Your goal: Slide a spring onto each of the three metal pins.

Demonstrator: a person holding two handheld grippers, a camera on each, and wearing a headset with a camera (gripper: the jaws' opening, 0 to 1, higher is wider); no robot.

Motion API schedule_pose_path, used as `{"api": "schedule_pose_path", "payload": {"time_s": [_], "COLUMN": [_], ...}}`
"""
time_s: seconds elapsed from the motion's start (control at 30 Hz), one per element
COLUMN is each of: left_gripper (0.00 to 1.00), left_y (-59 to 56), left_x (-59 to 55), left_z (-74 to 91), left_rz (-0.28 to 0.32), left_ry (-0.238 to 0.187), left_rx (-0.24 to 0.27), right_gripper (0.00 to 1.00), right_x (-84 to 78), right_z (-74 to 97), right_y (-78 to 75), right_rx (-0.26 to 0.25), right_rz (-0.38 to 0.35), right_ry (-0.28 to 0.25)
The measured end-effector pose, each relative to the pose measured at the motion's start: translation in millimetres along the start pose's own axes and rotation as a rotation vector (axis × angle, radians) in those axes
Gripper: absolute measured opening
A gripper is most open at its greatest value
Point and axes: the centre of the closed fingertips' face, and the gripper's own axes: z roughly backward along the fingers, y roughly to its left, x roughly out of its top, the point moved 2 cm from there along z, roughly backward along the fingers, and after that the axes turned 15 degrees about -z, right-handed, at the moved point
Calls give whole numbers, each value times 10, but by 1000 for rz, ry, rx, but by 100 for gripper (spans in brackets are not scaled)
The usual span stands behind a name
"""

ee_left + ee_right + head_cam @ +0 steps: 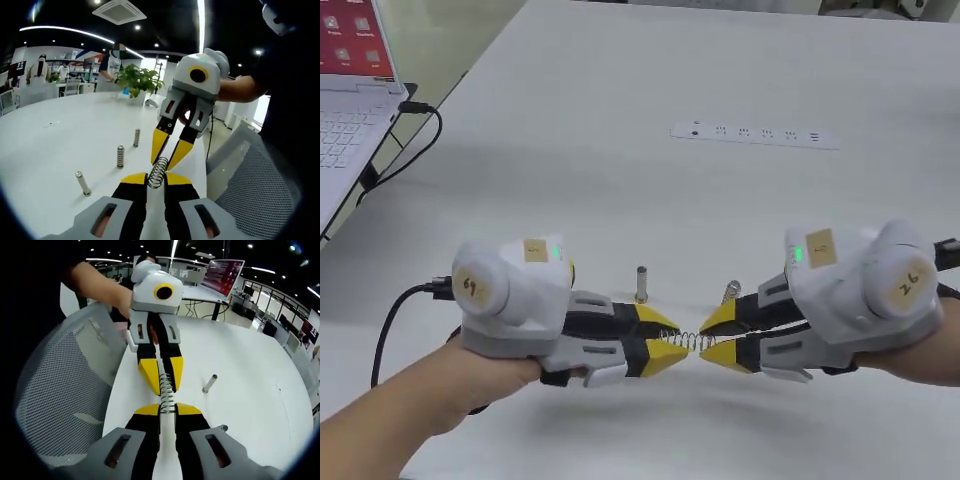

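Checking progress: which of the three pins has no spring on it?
The near pin, closest to the left gripper: its shaft is smooth and bare, while the middle pin and far pin are each wrapped in coils.

Left gripper (pixel 672 344), right gripper (pixel 710 340) tip-to-tip; both closed

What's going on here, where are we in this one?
A person holds a gripper in each hand over a white table. The left tongs and right tongs meet tip to tip, each shut on one end of a single spring held off the table. In the left gripper view, the middle pin and far pin already carry springs. The bare pin does not, so this spring is probably meant for it.
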Motion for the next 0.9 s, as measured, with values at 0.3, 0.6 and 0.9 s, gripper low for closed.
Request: {"api": "schedule_pose_path", "payload": {"time_s": [0.3, 0.6, 0.9], "left_gripper": [3, 3, 3], "left_y": [-34, -46, -53], "left_x": [17, 26, 47], "left_z": [1, 21, 25], "left_rz": [-3, 8, 10], "left_ry": [-2, -4, -7], "left_rx": [-13, -15, -23], "right_gripper": [8, 13, 10], "right_x": [-17, -56, -61], "right_z": [1, 2, 2], "right_y": [33, 47, 27], "right_rx": [8, 13, 5], "right_rz": [-10, -47, -64], "right_ry": [-12, -31, -54]}}
